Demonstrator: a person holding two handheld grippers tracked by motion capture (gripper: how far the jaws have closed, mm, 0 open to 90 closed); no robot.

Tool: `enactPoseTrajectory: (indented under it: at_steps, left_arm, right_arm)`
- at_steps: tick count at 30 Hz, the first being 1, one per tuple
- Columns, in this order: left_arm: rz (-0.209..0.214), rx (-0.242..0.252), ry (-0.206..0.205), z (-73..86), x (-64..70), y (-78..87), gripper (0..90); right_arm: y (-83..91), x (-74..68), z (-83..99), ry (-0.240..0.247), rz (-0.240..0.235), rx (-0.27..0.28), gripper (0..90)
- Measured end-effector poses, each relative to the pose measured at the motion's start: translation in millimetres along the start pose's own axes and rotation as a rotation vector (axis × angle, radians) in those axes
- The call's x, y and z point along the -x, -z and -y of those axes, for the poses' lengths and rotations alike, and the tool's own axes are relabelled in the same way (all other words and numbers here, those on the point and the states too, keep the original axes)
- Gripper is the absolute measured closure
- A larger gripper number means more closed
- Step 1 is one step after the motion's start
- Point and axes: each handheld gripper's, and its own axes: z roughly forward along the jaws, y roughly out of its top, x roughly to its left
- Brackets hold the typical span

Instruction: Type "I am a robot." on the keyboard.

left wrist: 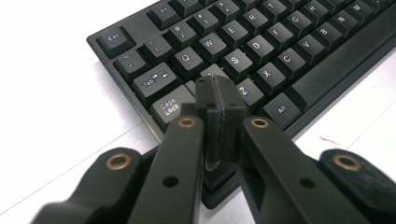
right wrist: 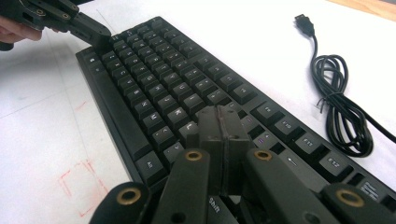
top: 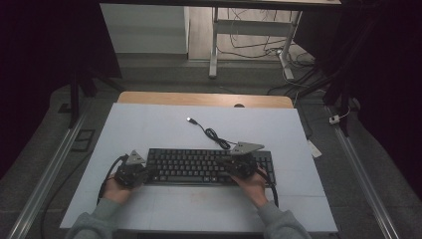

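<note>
a black full-size keyboard with light lettering on its keys (top: 209, 167) lies flat on the pale blue-white surface (top: 164, 127), near the person's edge and roughly centred, its long side running left to right in the high view. both tools are down on it

the left tool (top: 145, 173) is at the keyboard's left end. in the left gripper view (left wrist: 219, 100) its two black jaws are pressed together with no gap and nothing between them, and their joined tip sits over the keys just right of the caps lock key (left wrist: 169, 106), beside the z key (left wrist: 244, 90); whether the tip actually presses a key or only hovers just above it i cannot tell

the right tool (top: 230, 164) is over the right half of the keyboard. in the right gripper view (right wrist: 219, 122) its jaws are likewise closed flat against each other, empty, with the tip low over the letter keys towards the right of the main block; contact cannot be told here either. that view also takes in the left tool (right wrist: 100, 39) farther off at the far corner of the keyboard

the keyboard's black cable (top: 215, 135) runs off its back edge onto the surface, gathered in a small tied coil (right wrist: 343, 112) just beyond the keyboard, and ends in a usb plug (top: 190, 120) lying loose on the surface farther back

faint red pen marks (right wrist: 84, 186) show on the surface just in front of the keyboard
</note>
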Motion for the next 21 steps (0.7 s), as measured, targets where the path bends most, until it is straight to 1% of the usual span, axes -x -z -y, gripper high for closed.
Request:
enactPoseTrajectory:
  at_steps: [7, 11, 14, 15, 18, 20, 21]
  left_arm:
    - [-0.003, -0.002, 0.0, 0.1, -0.8, -1.2, 88.6]
    - [-0.003, -0.001, 0.0, 0.1, -0.8, -1.3, 88.6]
    - [-0.004, 0.0, 0.0, 0.1, -0.6, -1.5, 88.6]
    - [-0.004, -0.001, 0.0, 0.1, -0.6, -1.5, 88.6]
    - [-0.004, 0.0, -0.001, 0.1, -0.6, -1.6, 88.6]
    - [-0.003, 0.0, -0.001, 0.1, -0.6, -1.7, 88.6]
    - [-0.003, 0.0, -0.002, 0.1, -0.5, -1.7, 88.6]
  right_arm:
    - [-6.9, -0.5, -2.9, 0.004, -0.002, -0.012, 89.9]
    - [-14.9, -1.6, -5.8, 0.004, -0.011, -0.017, 89.9]
    - [-18.7, -1.8, -6.7, 0.005, -0.008, -0.027, 89.9]
    - [-23.0, -2.0, -7.2, 0.002, -0.013, -0.032, 89.9]
    - [-27.2, -2.1, -7.8, 0.002, -0.012, -0.039, 89.9]
    - [-34.2, -2.6, -8.9, 0.002, -0.019, -0.046, 89.9]
    - [-34.2, -2.6, -8.9, 0.002, -0.019, -0.046, 89.9]
